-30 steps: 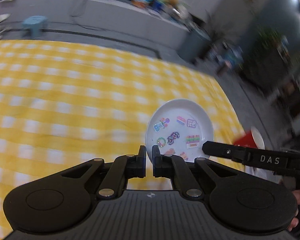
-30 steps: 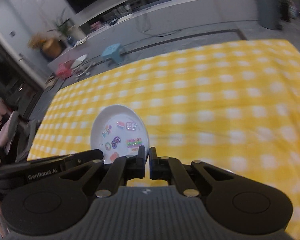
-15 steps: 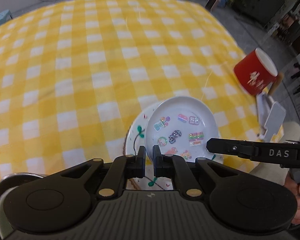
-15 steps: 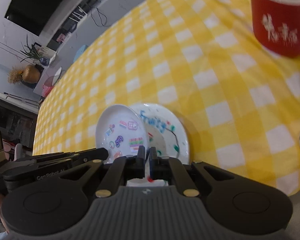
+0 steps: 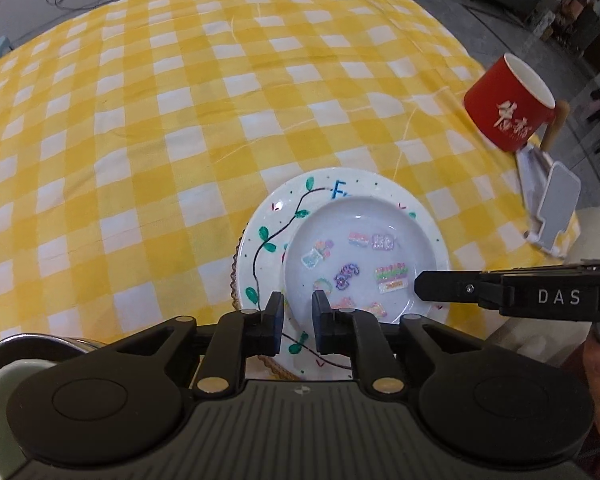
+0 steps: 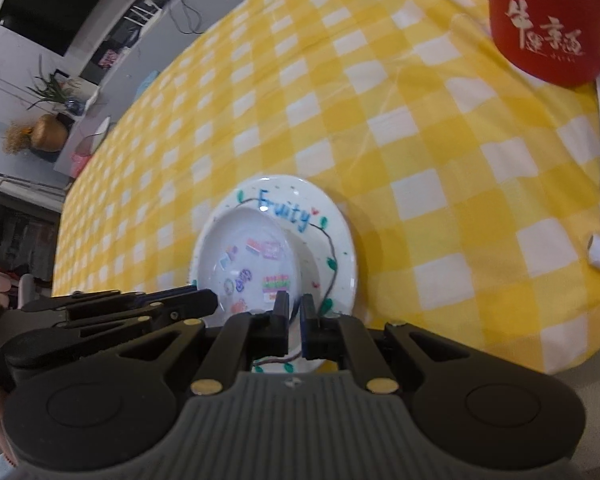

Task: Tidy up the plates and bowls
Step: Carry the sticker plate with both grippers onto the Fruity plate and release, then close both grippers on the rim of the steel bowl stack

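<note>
A small white sticker plate [image 5: 356, 256] lies on a larger white plate [image 5: 268, 236] painted with a green vine and the blue word "Fruity", which sits on a brown scalloped mat. My left gripper [image 5: 297, 312] straddles the small plate's near-left rim with a clear gap between its jaws. My right gripper [image 6: 295, 312] is nearly closed on the small plate's [image 6: 252, 264] right rim, above the Fruity plate [image 6: 332, 240]. Each gripper shows in the other's view.
A red mug [image 5: 508, 104] with white characters stands at the table's right edge, also in the right wrist view [image 6: 548, 24]. A white phone stand [image 5: 552, 208] lies next to it. A round metal vessel's rim [image 5: 40, 344] shows at lower left. Yellow checked cloth [image 5: 180, 100] covers the table.
Both grippers carried the sticker plate down onto the Fruity plate. The left jaws have spread apart; the right jaws have opened only a little.
</note>
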### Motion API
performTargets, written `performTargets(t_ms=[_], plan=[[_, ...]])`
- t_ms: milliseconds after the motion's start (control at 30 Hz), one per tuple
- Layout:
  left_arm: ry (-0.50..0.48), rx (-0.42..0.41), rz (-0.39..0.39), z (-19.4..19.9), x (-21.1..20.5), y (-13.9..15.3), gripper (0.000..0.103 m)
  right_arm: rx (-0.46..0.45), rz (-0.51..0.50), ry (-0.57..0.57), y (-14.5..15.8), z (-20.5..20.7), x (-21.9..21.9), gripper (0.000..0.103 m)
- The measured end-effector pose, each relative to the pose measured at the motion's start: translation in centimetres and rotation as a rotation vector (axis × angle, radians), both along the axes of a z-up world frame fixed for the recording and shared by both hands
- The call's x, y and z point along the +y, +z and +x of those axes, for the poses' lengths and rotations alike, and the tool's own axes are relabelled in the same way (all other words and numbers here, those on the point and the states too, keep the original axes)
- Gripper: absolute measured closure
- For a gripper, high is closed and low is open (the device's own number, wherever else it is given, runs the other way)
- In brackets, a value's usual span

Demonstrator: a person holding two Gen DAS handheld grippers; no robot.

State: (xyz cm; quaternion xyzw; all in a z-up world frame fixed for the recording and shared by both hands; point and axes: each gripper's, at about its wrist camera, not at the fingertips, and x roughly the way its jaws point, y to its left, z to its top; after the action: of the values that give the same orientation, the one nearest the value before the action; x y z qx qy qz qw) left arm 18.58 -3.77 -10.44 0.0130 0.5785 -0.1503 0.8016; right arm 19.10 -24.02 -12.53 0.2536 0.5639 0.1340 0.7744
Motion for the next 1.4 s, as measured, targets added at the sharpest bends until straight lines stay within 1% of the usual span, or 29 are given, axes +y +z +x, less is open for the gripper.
performTargets(t_ms=[67,133,167,200,233,267,300,333,367,400,467,533,567,600,633,667,700,733,767,833,867,967,1033,1100,1133,1200,1267,1400], plan=[[-0.007,-0.005,-0.004,-0.1,0.0,0.0,0.072,0.012,-0.001,-0.004,-0.3,-0.3,-0.2,0.098],[-0.024,-0.022,-0.012,-0.3,-0.1,0.4,0.07,0.021,0.003,-0.006,-0.4,-0.4,-0.3,0.096],[-0.036,-0.037,-0.014,-0.5,0.0,0.7,0.066,0.027,0.007,-0.007,-0.3,-0.3,-0.4,0.091],[-0.044,-0.052,-0.02,-0.6,0.0,1.2,0.064,0.029,0.019,-0.007,-0.1,-0.3,-0.4,0.078],[-0.047,-0.068,-0.028,-0.9,0.3,1.7,0.057,0.02,0.032,-0.013,0.2,-0.5,-0.5,0.069],[-0.045,-0.087,-0.041,-1.1,0.6,2.4,0.051,0.002,0.039,-0.022,0.7,-0.8,-0.6,0.054],[-0.038,-0.111,-0.057,-1.3,0.9,3.2,0.049,-0.021,0.027,-0.027,1.3,-0.9,-0.6,0.048],[-0.028,-0.137,-0.073,-1.6,1.4,4.0,0.047,-0.044,0.006,-0.026,2.0,-1.1,-0.6,0.047],[-0.014,-0.165,-0.09,-2.0,1.9,5.0,0.043,-0.064,-0.011,-0.018,2.5,-1.3,-0.6,0.041],[0.0,-0.193,-0.107,-2.4,2.6,6.1,0.04,-0.077,-0.017,-0.008,2.8,-1.4,-0.5,0.034],[0.035,-0.252,-0.129,-3.1,4.1,8.1,0.03,-0.107,-0.03,-0.011,3.8,-1.8,-0.5,0.032],[0.111,-0.304,-0.115,-4.0,5.8,9.7,0.026,-0.159,-0.085,-0.013,5.2,-2.2,0.1,0.027],[0.16,-0.321,-0.088,-4.5,6.8,10.3,0.024,-0.188,-0.11,-0.001,5.9,-2.3,0.7,0.022],[0.205,-0.334,-0.055,-4.8,7.6,10.5,0.023,-0.214,-0.119,0.021,6.7,-2.4,1.6,0.022],[0.254,-0.342,-0.005,-5.2,8.4,10.5,0.021,-0.231,-0.114,0.05,7.2,-2.5,2.6,0.021],[0.312,-0.337,0.062,-5.6,9.2,10.3,0.02,-0.245,-0.095,0.087,7.8,-2.6,3.7,0.02],[0.366,-0.319,0.12,-5.8,9.9,9.8,0.02,-0.256,-0.069,0.128,8.2,-2.7,5.0,0.018],[0.413,-0.295,0.157,-5.9,10.7,9.1,0.022,-0.263,-0.046,0.161,8.4,-2.8,6.3,0.018],[0.447,-0.267,0.164,-5.9,11.5,8.3,0.023,-0.263,-0.027,0.187,8.3,-2.9,7.7,0.018],[0.484,-0.197,0.12,-6.0,13.1,6.7,0.025,-0.229,-0.011,0.236,7.6,-3.0,10.4,0.018],[0.496,-0.167,0.091,-6.1,13.7,6.0,0.025,-0.199,-0.006,0.257,6.9,-3.0,11.5,0.021],[0.513,-0.116,0.038,-6.7,15.0,4.2,0.025,-0.088,0.036,0.302,4.4,-2.8,14.2,0.028],[0.514,-0.08,0.0,-6.9,15.6,3.2,0.025,-0.036,0.031,0.312,2.9,-2.7,15.5,0.031],[0.53,-0.042,-0.041,-6.7,16.1,2.2,0.025,-0.01,0.021,0.329,1.7,-2.6,16.4,0.033],[0.544,-0.026,-0.065,-6.9,16.5,1.6,0.023,-0.001,0.025,0.334,1.2,-2.6,16.7,0.035],[0.553,-0.031,-0.14,-6.8,16.9,0.9,0.023,0.02,0.068,0.334,0.2,-2.2,17.0,0.042],[0.574,-0.012,-0.209,-7.2,17.4,0.2,0.021,0.032,0.074,0.327,0.1,-1.6,17.2,0.048],[0.615,0.041,-0.36,-7.4,18.4,-1.4,0.021,0.02,0.104,0.32,-0.4,-1.8,16.9,0.046]])
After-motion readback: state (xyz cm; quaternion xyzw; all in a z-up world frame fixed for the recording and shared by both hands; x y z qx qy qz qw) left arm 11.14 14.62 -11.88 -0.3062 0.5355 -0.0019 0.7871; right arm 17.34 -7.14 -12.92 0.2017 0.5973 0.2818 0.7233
